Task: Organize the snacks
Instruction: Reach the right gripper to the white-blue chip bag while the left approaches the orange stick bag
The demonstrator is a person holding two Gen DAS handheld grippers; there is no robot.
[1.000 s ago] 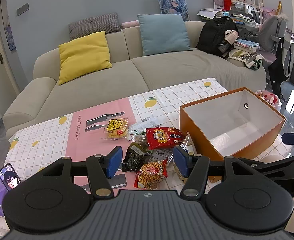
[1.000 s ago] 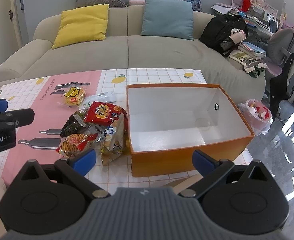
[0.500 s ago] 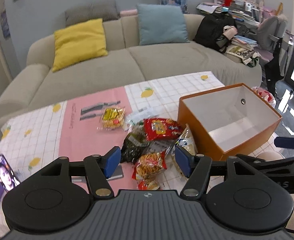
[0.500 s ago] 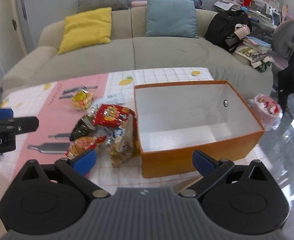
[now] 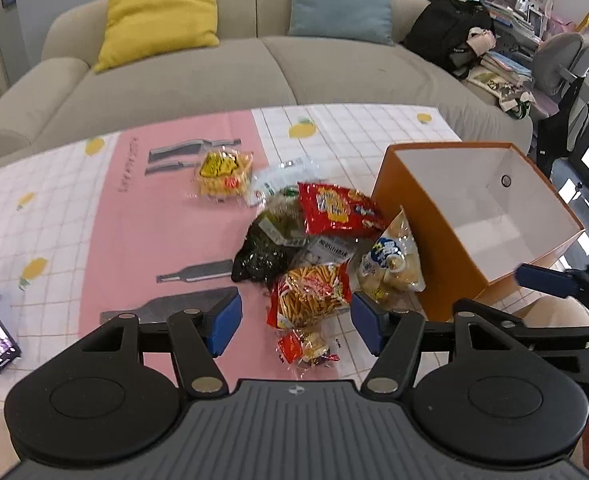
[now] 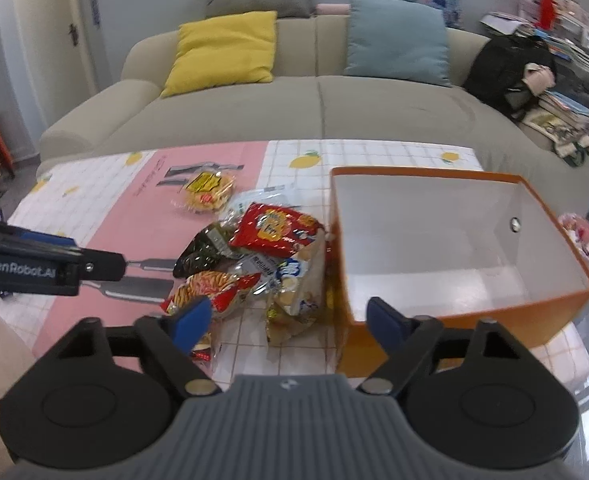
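Orange box (image 6: 446,312) on table (image 5: 54,216): open-topped, white interior, nothing inside. Snack pile (image 5: 318,248) just left of box, one pkt touching its wall. L gripper (image 5: 294,322), R gripper (image 6: 286,318): both jaws apart, holding nothing.

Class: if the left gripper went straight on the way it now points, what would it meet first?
Most likely the left gripper would first meet the red bag of stick snacks lying between its open fingers, though depth is uncertain.
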